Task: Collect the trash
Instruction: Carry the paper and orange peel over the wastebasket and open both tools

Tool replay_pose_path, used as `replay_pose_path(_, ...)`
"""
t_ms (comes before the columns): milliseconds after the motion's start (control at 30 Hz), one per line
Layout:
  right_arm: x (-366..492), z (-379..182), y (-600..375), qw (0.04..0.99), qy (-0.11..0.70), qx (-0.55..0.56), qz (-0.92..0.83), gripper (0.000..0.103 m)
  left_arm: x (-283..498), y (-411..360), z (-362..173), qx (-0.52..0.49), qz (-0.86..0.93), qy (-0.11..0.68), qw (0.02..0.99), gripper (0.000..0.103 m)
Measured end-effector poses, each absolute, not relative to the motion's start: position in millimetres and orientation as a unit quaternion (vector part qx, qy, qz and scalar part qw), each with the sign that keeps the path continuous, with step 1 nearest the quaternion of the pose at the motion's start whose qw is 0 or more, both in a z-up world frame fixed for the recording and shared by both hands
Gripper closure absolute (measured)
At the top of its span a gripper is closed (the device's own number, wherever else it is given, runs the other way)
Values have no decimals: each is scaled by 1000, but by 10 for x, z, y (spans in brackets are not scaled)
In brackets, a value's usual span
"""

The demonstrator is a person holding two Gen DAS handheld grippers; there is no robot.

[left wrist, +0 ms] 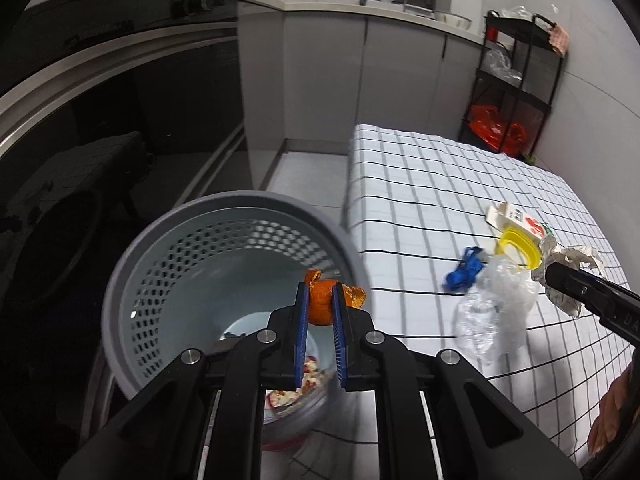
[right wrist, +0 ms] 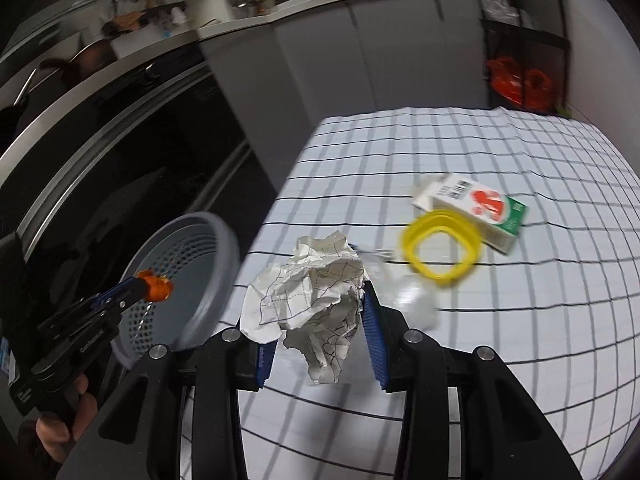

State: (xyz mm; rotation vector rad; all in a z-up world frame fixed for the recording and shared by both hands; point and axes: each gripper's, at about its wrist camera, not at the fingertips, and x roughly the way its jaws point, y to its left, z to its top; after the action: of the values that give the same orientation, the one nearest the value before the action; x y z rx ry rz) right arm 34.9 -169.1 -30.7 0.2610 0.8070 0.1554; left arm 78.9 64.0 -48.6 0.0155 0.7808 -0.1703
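Observation:
My left gripper [left wrist: 320,304] is shut on a piece of orange peel [left wrist: 320,300] and holds it over the grey perforated waste basket [left wrist: 160,280], which has some trash at its bottom. From the right wrist view the left gripper [right wrist: 154,286] with the peel [right wrist: 158,286] hangs at the basket's [right wrist: 200,280] mouth. My right gripper [right wrist: 316,312] is shut on a crumpled paper ball [right wrist: 312,292] above the checked tablecloth [right wrist: 480,300]; it shows too in the left wrist view [left wrist: 548,276]. A milk carton [right wrist: 480,208], yellow ring [right wrist: 440,252], blue scrap [left wrist: 466,268] and clear plastic wrap [left wrist: 492,308] lie on the cloth.
A dark oven front [left wrist: 100,120] stands left of the basket. Grey cabinets [left wrist: 360,80] with a counter run along the back. A black shelf rack [left wrist: 516,80] with red bags stands at the far right corner behind the table.

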Motion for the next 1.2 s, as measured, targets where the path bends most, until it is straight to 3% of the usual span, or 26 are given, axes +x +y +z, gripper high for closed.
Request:
replay_pose_path(500,722,-374,-258,888,417,57,184,66,868,1648,-527,-56,-19,396,916,91)
replay_pose_path(967,1142,-521,121,872,443,49,202,65,1038,1874,-664,-89,-20,427,900,90)
replay_pose_path(1100,1166,-488,138,872,442,53,204,59,1042,1933,-684,-100,-17,431,896,88)
replay_pose_path(1167,1162,-472,134,873,440,53,202,52,1039,1952,-680,-104,-14,431,896,82)
replay_pose_path(1200,1159,-467,124,874,438,54,201,44,1036,1966,-673,-106,-13,430,896,72)
